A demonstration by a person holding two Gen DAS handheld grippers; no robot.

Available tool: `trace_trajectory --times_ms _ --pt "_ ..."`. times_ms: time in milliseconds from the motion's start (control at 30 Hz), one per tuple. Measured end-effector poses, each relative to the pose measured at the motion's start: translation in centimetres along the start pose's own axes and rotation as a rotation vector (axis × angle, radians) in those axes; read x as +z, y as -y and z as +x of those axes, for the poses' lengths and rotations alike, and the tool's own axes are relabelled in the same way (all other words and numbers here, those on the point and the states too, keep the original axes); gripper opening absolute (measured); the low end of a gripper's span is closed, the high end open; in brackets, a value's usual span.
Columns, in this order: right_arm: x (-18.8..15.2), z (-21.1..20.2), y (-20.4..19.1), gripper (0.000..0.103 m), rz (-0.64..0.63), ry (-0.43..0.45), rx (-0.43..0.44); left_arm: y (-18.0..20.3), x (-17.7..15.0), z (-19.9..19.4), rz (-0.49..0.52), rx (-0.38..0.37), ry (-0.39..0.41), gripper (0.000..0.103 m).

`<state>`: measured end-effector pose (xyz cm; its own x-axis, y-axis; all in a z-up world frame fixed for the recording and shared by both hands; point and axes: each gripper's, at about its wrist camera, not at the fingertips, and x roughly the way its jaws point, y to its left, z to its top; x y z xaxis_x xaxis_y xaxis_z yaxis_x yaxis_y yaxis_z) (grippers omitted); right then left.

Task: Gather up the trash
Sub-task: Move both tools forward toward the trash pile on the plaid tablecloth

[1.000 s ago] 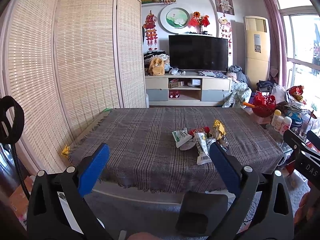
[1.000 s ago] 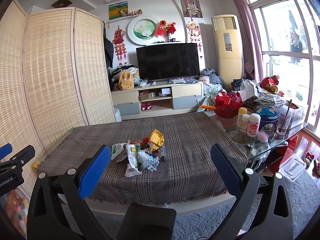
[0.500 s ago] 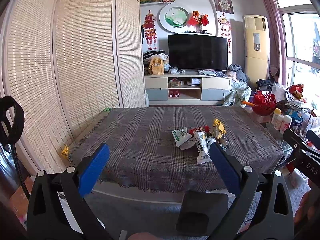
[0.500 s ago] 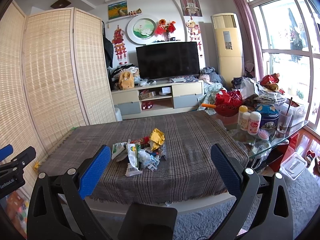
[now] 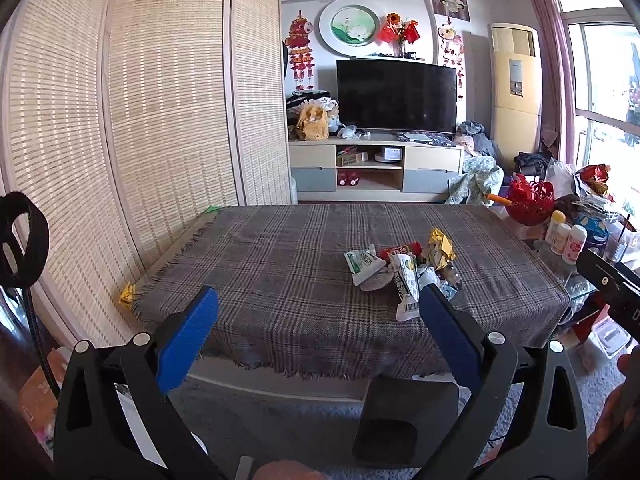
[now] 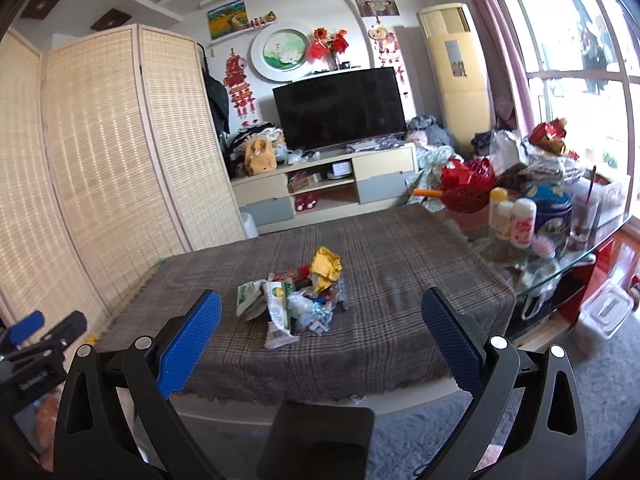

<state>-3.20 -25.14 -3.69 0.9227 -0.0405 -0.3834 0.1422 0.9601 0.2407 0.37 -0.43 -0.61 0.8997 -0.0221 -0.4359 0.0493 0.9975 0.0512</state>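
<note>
A small pile of trash lies on the plaid tablecloth: white and green wrappers, a red wrapper, crumpled yellow foil and clear plastic. It also shows in the right wrist view. My left gripper is open and empty, short of the table's near edge and left of the pile. My right gripper is open and empty, just short of the near edge, with the pile between its fingers in view. The right gripper shows at the left view's right edge.
A glass side table right of the table holds bottles, a blue tin, a red basket and bags. A bamboo screen stands on the left. A TV unit is behind. A clear plastic box sits on the floor at right.
The right gripper has moved closer to the table and tilted, so the pile looks nearer. The left gripper has barely moved. Both stay open.
</note>
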Motion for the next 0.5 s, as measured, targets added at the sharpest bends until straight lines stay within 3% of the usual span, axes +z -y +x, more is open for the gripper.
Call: trace_trajectory --times_ms 233,500 --pt "1.1 2.1 0.3 0.100 -0.020 -0.034 -0.022 0.1 0.8 2.3 0.033 0.022 -0.028 0.095" --pt "1.4 8.7 1.0 0.100 -0.052 -0.180 -0.010 0.9 0.9 7.3 0.069 -0.002 -0.112 0.095"
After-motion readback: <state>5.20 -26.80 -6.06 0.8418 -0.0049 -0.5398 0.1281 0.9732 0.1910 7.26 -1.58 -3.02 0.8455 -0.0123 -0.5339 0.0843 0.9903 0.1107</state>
